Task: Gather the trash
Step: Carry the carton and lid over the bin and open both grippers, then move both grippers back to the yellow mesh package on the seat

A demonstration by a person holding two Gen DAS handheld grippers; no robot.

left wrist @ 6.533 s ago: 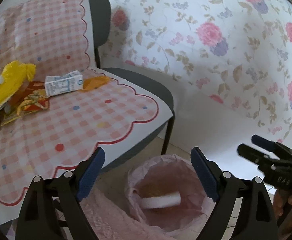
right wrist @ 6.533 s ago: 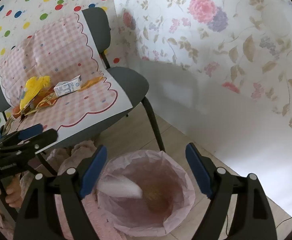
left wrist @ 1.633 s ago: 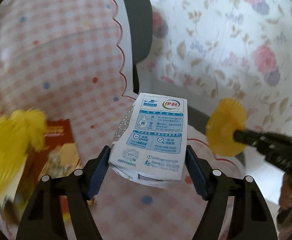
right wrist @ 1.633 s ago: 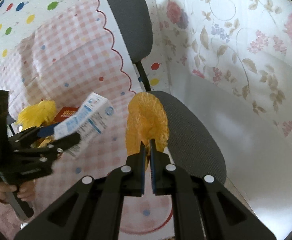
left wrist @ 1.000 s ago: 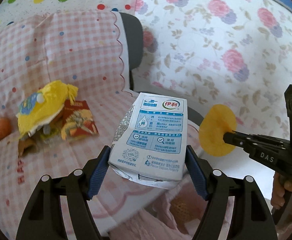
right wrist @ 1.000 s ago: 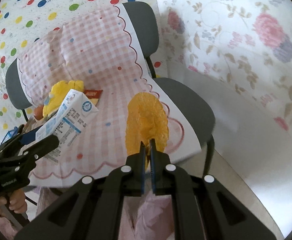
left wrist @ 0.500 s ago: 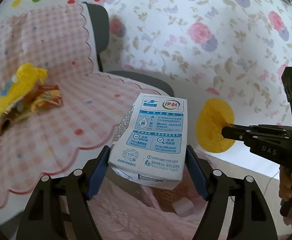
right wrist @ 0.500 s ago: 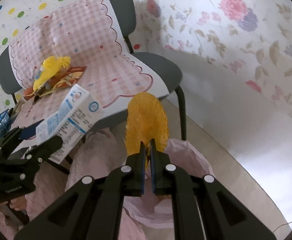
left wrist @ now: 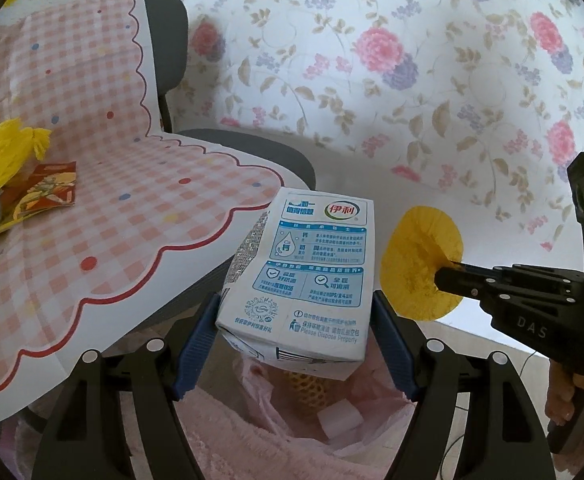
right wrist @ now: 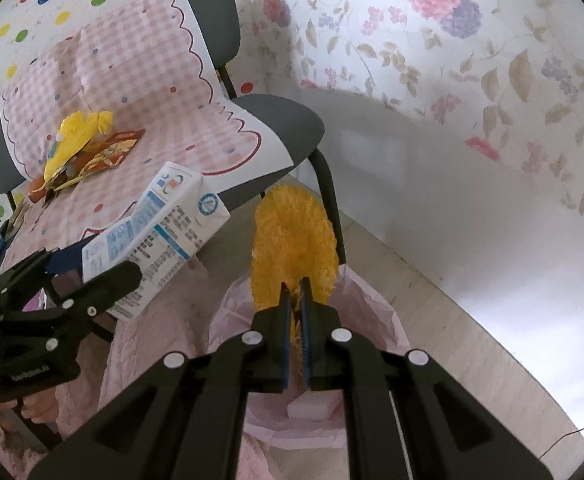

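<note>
As seen from the left wrist, the left gripper (left wrist: 294, 316) clamps one milk carton (left wrist: 300, 276) between its two blue pads above one pink-lined trash bin (left wrist: 332, 428), which holds one white piece (left wrist: 340, 420) and one yellow mesh piece (left wrist: 306, 386); the right gripper (left wrist: 438, 278) pinches one orange paper disc (left wrist: 416, 260), and one yellow wrapper (left wrist: 3, 160) and one red packet (left wrist: 47, 192) lie on the one covered chair (left wrist: 251, 148).

From the right wrist, the right gripper (right wrist: 296, 292) has its jaws closed on the orange disc (right wrist: 294, 240) directly above the bin (right wrist: 376, 320), while the left gripper (right wrist: 95, 270) holds the carton (right wrist: 159, 232) just left of it, near the chair's front edge (right wrist: 283, 120).
</note>
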